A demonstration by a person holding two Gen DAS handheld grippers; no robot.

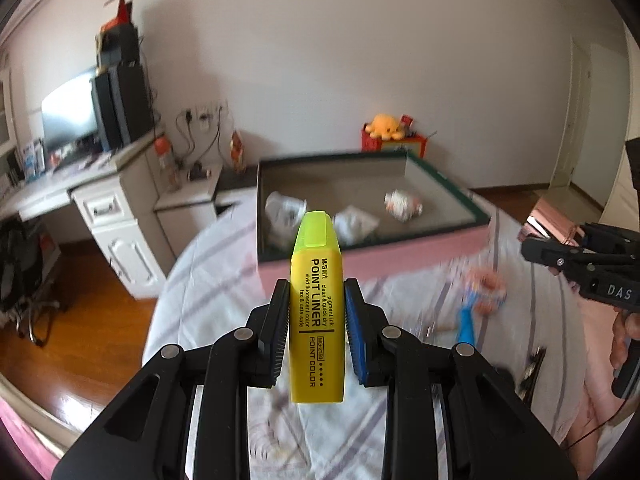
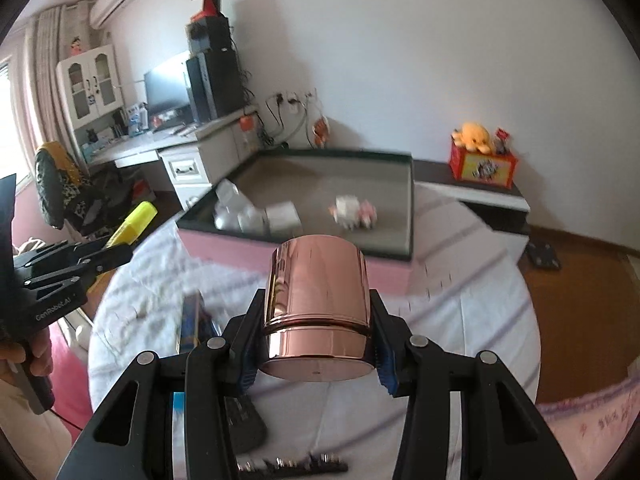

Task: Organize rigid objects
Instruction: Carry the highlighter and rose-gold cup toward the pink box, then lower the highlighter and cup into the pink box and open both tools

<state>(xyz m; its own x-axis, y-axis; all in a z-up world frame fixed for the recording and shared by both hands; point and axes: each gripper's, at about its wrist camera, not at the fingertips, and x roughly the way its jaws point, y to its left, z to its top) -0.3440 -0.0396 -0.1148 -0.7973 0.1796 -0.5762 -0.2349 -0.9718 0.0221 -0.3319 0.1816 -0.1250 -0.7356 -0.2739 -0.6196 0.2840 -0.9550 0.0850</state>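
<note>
Held item: yellow highlighter (image 1: 317, 312), clamped upright between the left gripper (image 1: 317, 334) pads.
Behind it: open box (image 1: 448, 196) on pale bedding (image 1: 208, 280).
Far right: right gripper (image 1: 532, 250), seen in part.

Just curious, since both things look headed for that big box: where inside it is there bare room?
The box's right half and back are bare. Its front-left corner is crowded with white packets; a pink-and-white item sits mid-floor.

A bed (image 2: 460, 312) under a pale striped sheet carries a pink-sided open box (image 2: 304, 252), a blue item (image 1: 466, 324), a dark flat object (image 2: 244, 424) and a bit strip (image 2: 292, 467).
</note>
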